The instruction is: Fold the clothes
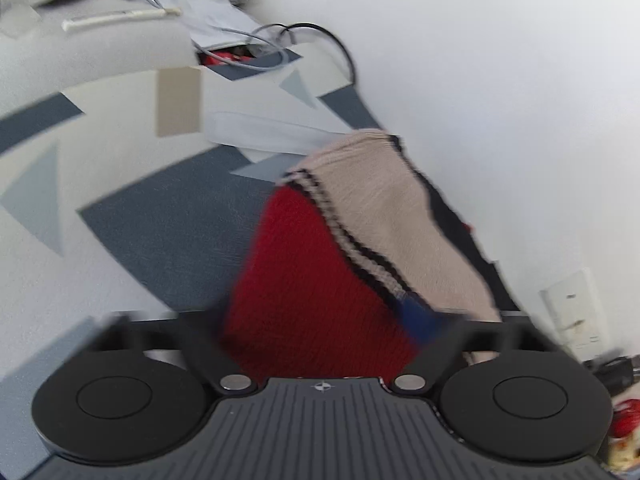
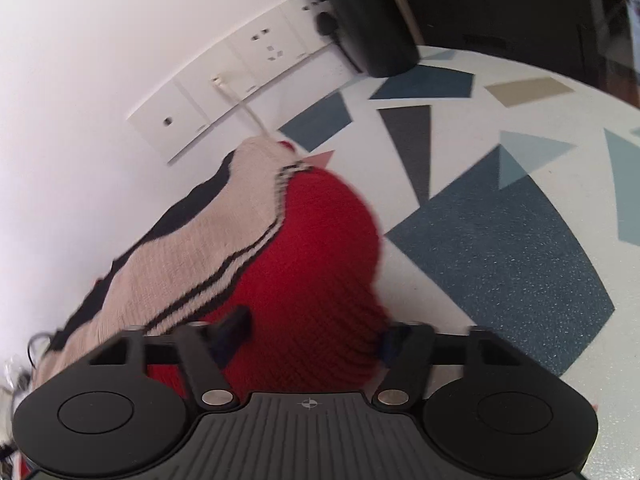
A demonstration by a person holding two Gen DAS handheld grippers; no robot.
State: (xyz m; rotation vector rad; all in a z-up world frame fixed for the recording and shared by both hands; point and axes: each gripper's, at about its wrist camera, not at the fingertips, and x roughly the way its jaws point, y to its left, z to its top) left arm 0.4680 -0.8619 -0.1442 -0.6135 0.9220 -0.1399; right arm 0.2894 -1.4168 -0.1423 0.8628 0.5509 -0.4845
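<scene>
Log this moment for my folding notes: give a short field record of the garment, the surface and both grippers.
garment: knit sweater, red with beige panel and black stripes, bunched up
surface: patterned table, white with blue-grey shapes
left gripper: red knit between its fingers, grip unclear from blur
right gripper: red knit between its fingers, grip unclear
backdrop: wall sockets behind the sweater

You have open tabletop point(image 2: 500, 248) to the right of the knitted sweater point(image 2: 312, 248), bare up to the black chair point(image 2: 500, 4) at the far edge. On the left, the wall point(image 1: 500, 80) hugs the sweater, and cables point(image 1: 256, 40) and papers point(image 1: 208, 12) crowd the far corner.
</scene>
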